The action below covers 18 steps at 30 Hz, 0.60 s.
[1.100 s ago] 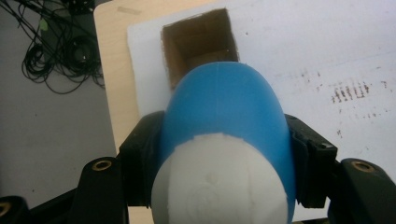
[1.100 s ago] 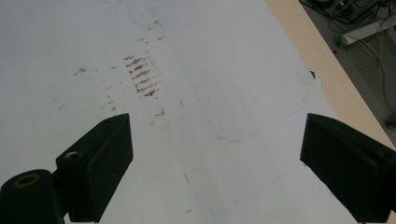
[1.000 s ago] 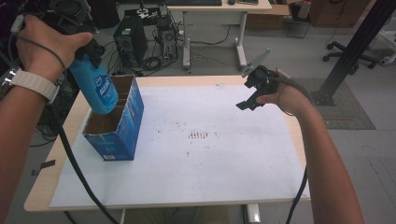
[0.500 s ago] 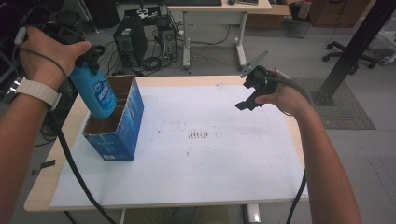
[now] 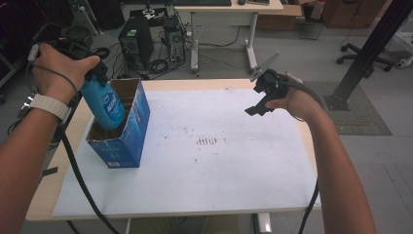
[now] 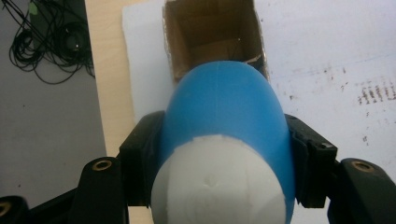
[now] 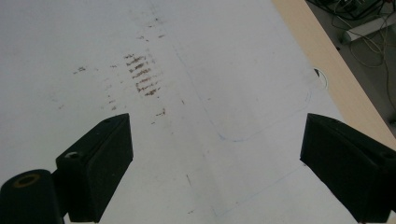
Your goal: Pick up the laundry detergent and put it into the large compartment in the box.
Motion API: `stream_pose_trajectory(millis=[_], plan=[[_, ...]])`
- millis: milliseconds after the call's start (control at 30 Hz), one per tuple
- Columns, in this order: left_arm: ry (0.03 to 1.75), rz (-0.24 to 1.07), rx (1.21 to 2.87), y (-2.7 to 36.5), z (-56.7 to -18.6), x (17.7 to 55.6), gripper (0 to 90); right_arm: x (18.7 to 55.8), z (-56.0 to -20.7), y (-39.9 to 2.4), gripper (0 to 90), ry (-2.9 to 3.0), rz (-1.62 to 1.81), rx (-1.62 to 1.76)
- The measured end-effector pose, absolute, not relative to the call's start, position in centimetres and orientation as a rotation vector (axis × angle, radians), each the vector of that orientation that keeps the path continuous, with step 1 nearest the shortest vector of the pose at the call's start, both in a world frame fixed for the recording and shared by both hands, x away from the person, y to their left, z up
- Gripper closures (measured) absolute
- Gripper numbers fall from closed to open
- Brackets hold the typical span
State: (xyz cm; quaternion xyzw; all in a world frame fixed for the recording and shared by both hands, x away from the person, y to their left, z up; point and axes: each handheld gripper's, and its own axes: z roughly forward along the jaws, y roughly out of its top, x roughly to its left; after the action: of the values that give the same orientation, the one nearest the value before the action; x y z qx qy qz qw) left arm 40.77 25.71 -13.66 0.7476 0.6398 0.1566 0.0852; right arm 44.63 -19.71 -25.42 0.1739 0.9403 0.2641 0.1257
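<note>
Wooden tabletop under a stained white sheet carries an open blue carton at its left, and the blue bottle hangs with its base just inside that carton's mouth, pinched at both sides by the left gripper. Off to the right the right gripper hovers above the sheet, jaws wide apart with nothing between them. Behind stand a desk, a computer tower, tangled cables and 1 office chair on grey floor.

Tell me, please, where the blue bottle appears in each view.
High view: blue bottle at left, its base inside the open box, held by the left gripper.
Left gripper view: centre, between the jaws.
Right gripper view: not in this picture.
Shared landmark: dark smudges on the white sheet.
</note>
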Motion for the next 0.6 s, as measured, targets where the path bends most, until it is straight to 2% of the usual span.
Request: stream_pose_trajectory(millis=[600], plan=[[1.906,0.459,2.247,26.1,-18.0,41.1,37.9,44.6,-25.5,-19.5,9.3,2.741,0.763,0.511]])
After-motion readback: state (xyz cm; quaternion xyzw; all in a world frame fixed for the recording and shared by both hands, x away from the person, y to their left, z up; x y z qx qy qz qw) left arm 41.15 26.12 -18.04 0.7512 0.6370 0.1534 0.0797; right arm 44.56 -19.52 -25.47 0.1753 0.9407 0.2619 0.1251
